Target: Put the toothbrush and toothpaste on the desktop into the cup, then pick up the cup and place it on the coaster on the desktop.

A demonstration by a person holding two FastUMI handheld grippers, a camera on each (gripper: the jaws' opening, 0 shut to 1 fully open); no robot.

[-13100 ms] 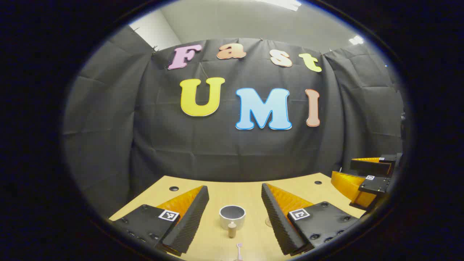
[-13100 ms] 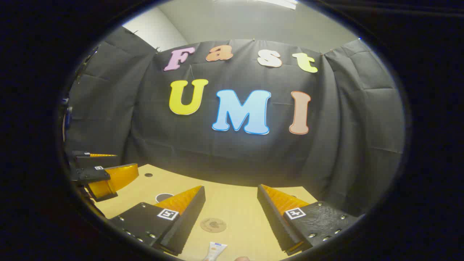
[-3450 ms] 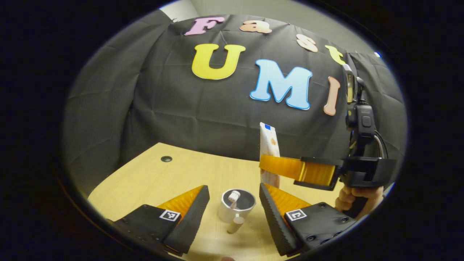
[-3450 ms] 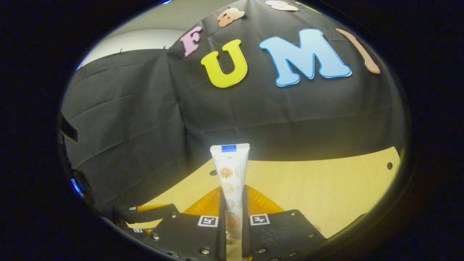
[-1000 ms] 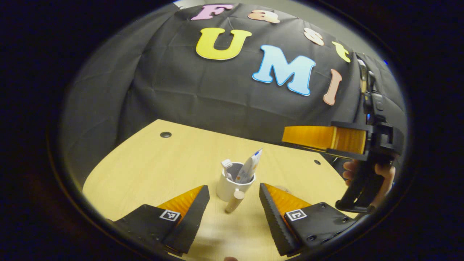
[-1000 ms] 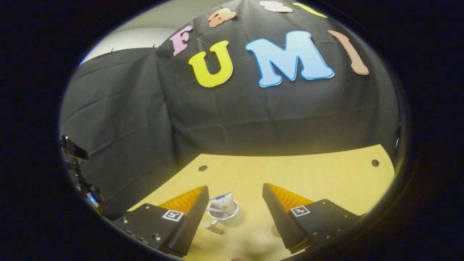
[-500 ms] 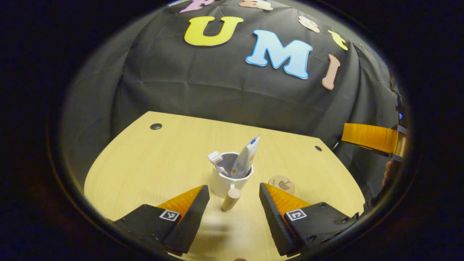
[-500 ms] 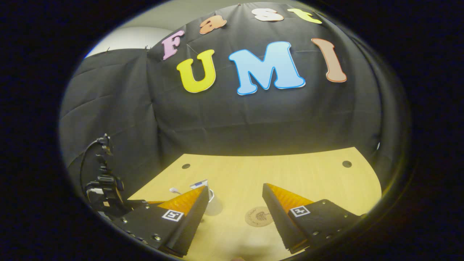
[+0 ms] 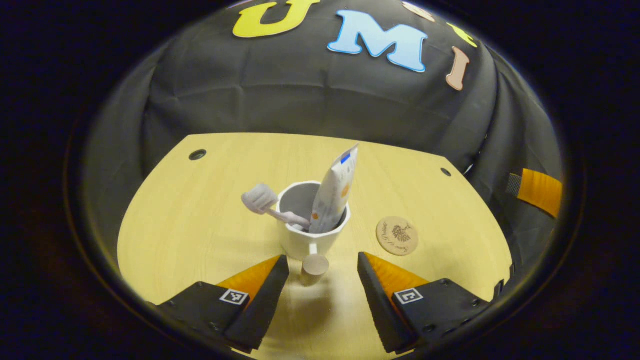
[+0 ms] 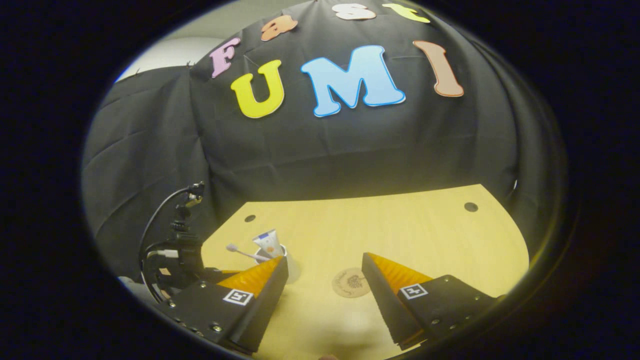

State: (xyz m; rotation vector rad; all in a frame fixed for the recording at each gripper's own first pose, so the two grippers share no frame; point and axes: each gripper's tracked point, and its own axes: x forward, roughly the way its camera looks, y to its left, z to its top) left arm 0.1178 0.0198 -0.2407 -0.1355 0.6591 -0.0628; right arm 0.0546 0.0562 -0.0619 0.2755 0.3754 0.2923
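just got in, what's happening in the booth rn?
A person is working two handheld grippers over a wooden desk. The toothbrush and toothpaste are in the white cup, both leaning out over its rim. The left gripper is open, lined up on the cup's handle, nothing gripped yet. The right gripper is open and empty, with the coaster between its fingers on the desk. The cup is not on the coaster yet.
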